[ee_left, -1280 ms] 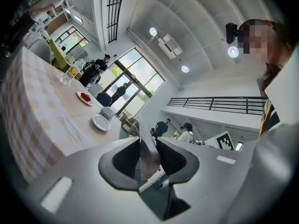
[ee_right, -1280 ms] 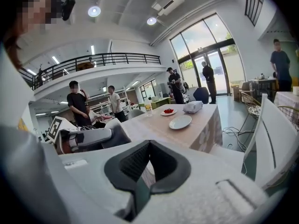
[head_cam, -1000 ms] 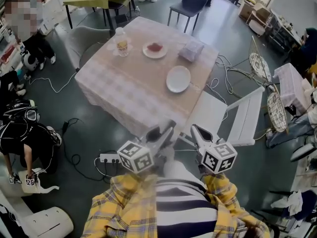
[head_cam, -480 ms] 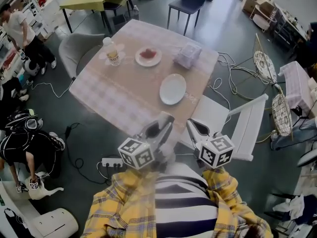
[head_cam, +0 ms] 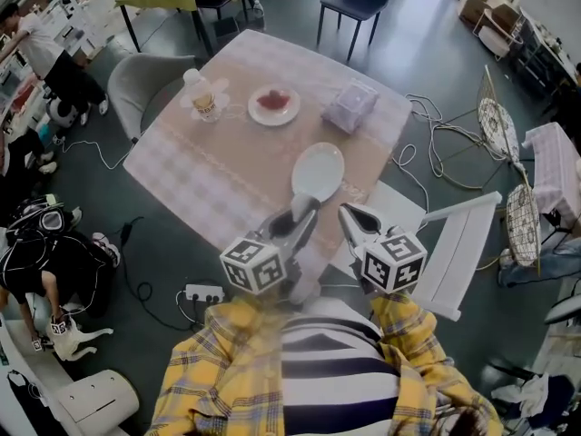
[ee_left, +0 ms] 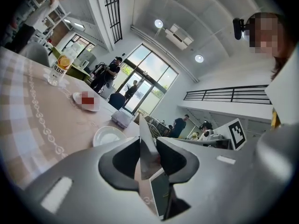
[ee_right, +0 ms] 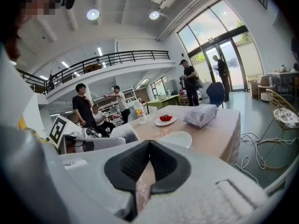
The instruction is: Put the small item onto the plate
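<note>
Left hand-held gripper (head_cam: 307, 209): jaws narrowly apart, by near edge of table (head_cam: 209, 171) | right hand-held gripper (head_cam: 349, 213): jaws together | white plate (head_cam: 318, 172): just beyond both | red item (head_cam: 275, 100): on far plate (head_cam: 255, 113)

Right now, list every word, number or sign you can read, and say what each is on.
Nothing here reads as words or numbers.
On the bottle: a yellow label, print too blurred to read.
On the left cube: black-and-white square markers, no letters.
On the right cube: the same kind of markers, no letters.
</note>
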The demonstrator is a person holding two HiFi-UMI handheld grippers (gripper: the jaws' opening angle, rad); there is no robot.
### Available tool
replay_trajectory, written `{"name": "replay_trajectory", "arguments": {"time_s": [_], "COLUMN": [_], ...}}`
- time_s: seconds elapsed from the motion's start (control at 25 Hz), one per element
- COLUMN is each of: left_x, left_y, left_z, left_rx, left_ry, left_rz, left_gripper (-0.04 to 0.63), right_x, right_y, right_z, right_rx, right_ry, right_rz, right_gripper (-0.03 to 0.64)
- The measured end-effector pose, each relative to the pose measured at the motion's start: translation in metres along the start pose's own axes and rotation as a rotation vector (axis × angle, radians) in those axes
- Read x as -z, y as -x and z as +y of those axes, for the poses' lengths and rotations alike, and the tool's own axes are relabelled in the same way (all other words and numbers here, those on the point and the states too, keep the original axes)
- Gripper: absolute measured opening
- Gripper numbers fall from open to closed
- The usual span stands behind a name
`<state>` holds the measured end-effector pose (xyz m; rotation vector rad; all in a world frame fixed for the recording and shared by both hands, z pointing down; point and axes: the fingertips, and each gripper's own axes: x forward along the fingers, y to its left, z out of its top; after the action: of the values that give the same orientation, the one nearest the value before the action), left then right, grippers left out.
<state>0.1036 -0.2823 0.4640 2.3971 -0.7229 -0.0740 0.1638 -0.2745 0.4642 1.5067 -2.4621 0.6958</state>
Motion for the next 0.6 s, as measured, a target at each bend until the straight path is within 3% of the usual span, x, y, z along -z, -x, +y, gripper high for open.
{"name": "replay_trajectory", "arguments": {"time_s": [0.2, 0.6], "left_x": [0.002, -0.001], "left_y": [-0.020, -0.057], "left_z": [0.018, 0.047], "left_rx": [-0.041, -0.078], "left_ry": [-0.038, -0.018], "left_rz": [0.067, 0.155], "left_gripper": [0.100, 0.101], "right_x": [-0.004, -0.004], "right_y": [-0.023, -0.062], "right_z": [-0.016, -0.044], "right_rx": [-0.025, -0.037], "right_ry": [0.006, 0.015], "right_rz": [0.030, 0.080], "right_gripper": [-0.003, -0.004]}}
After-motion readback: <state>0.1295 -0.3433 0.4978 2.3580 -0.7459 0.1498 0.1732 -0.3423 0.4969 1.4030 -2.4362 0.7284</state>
